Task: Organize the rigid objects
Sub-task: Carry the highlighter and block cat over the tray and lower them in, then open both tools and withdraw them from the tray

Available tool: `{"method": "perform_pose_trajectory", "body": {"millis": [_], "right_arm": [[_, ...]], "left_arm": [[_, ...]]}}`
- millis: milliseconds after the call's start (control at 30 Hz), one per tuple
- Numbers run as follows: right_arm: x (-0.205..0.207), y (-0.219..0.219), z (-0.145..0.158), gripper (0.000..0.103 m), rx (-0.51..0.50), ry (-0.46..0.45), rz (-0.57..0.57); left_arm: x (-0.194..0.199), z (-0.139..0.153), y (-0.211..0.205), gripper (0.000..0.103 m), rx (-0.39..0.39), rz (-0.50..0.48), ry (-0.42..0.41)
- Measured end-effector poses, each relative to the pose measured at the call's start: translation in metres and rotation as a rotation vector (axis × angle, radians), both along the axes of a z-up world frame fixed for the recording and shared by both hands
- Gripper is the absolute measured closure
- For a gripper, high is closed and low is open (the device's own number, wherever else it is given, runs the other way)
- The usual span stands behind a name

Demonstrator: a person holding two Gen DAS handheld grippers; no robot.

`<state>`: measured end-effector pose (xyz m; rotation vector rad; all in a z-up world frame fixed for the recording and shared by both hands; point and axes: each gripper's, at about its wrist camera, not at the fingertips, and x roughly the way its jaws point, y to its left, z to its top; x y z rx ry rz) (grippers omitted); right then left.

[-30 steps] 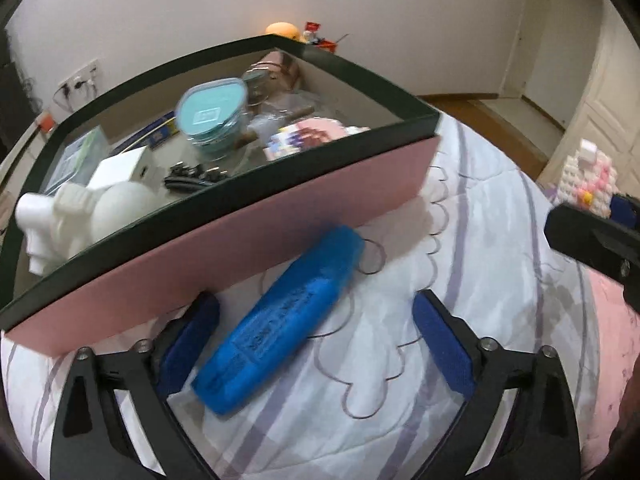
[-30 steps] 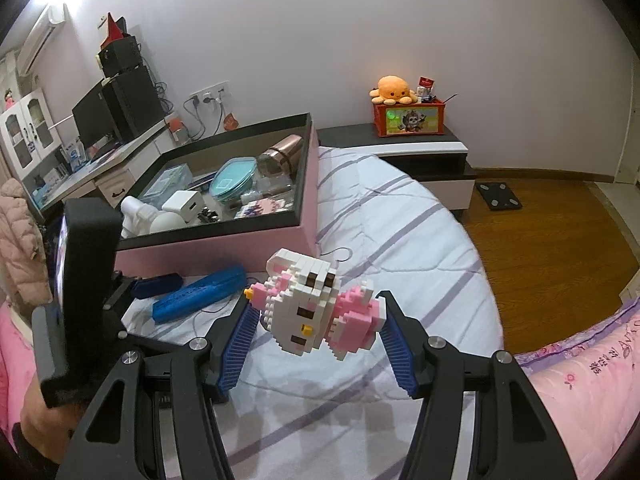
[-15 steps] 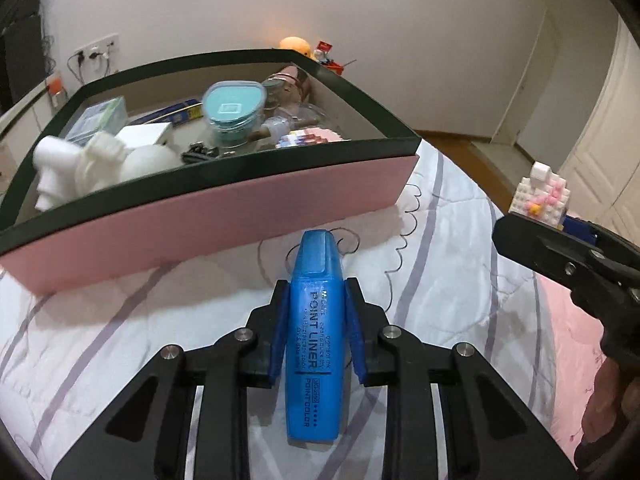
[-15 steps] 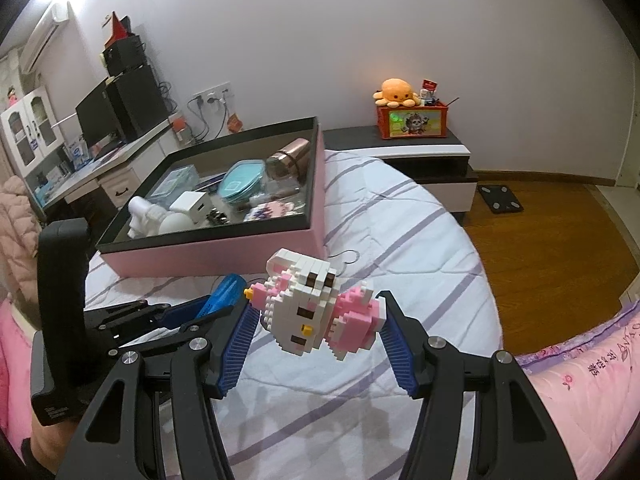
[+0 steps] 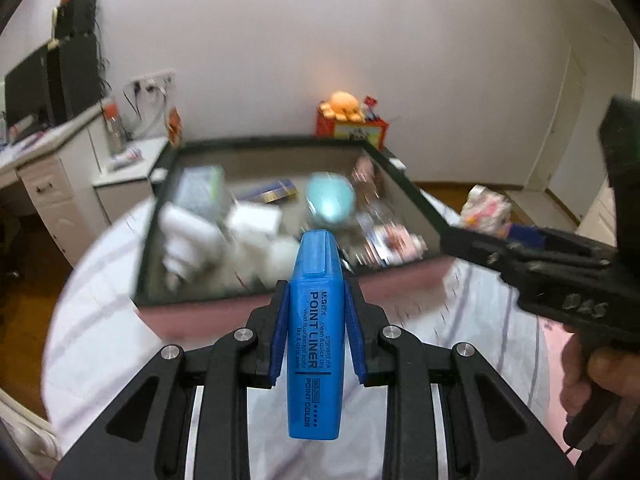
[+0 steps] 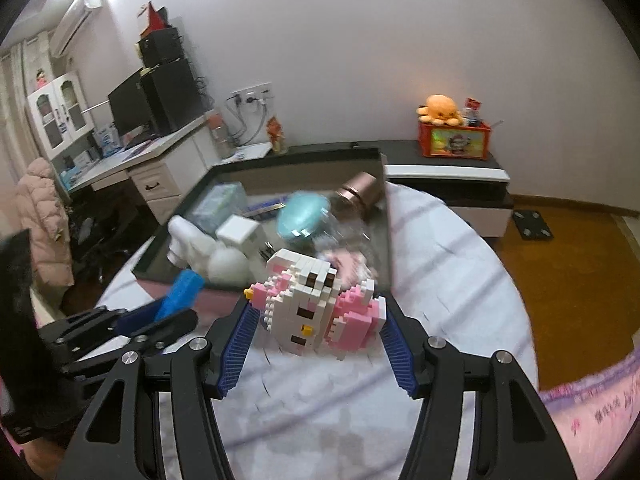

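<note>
My left gripper (image 5: pixel 316 292) is shut on a blue highlighter pen (image 5: pixel 316 344), which points forward over the near wall of the pink box (image 5: pixel 256 312). The same pen (image 6: pixel 182 290) shows at the left in the right wrist view. A white and pink brick-built cat figure (image 6: pixel 316 308) is clamped between the blue pads of my right gripper (image 6: pixel 314 312), held above the striped bedspread (image 6: pixel 440 280) just in front of the box (image 6: pixel 384 184). The figure (image 5: pixel 486 204) also appears at the right in the left wrist view.
The box holds a teal lidded container (image 6: pixel 304 222), a copper-capped bottle (image 6: pixel 358 192), white items (image 6: pixel 224 256) and a few small packs. A desk with a monitor (image 6: pixel 132 108) stands at the left, a low cabinet with an orange plush (image 6: pixel 438 108) at the back. Wooden floor (image 6: pixel 560 264) lies right of the bed.
The left gripper closed on the blue pen lying on the bed and lifted it toward the box. The right gripper, still holding the brick figure, moved closer to the box and rose.
</note>
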<state>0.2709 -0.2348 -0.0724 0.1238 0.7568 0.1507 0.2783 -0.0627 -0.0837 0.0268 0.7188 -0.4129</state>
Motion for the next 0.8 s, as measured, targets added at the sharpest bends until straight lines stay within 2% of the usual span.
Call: {"method": "perform_pose_trajectory", "body": {"millis": [133, 267, 467, 533, 567, 600, 667, 733, 800], "right_arm": [[0.037, 0.007, 0.002, 0.042, -0.003, 0.029, 0.022], [0.07, 0.009, -0.007, 0.042, 0.012, 0.074, 0.031], [0.112, 0.012, -0.043, 0.042, 0.01, 0.176, 0.036], [0.114, 0.015, -0.048, 0.04, -0.009, 0.169, 0.034], [0.113, 0.014, -0.047, 0.035, -0.007, 0.171, 0.037], [0.111, 0.014, -0.047, 0.021, 0.011, 0.165, 0.042], [0.105, 0.012, -0.043, 0.018, 0.004, 0.135, 0.034], [0.102, 0.01, -0.04, 0.015, 0.006, 0.125, 0.026], [0.094, 0.006, -0.037, 0.0, 0.027, 0.108, 0.01]], "left_arm": [[0.034, 0.018, 0.009, 0.077, -0.003, 0.033, -0.02], [0.069, 0.018, 0.009, 0.077, 0.006, 0.049, 0.004], [0.115, -0.011, 0.006, 0.076, 0.014, 0.059, 0.103], [0.121, -0.018, 0.007, 0.075, 0.018, 0.068, 0.117], [0.121, -0.02, 0.008, 0.07, 0.025, 0.079, 0.113], [0.119, -0.02, 0.009, 0.063, 0.036, 0.093, 0.108], [0.11, -0.019, 0.013, 0.016, 0.036, 0.115, 0.079], [0.097, -0.013, 0.02, 0.002, 0.024, 0.142, 0.02], [0.085, -0.005, 0.028, 0.0, 0.007, 0.155, -0.018]]}}
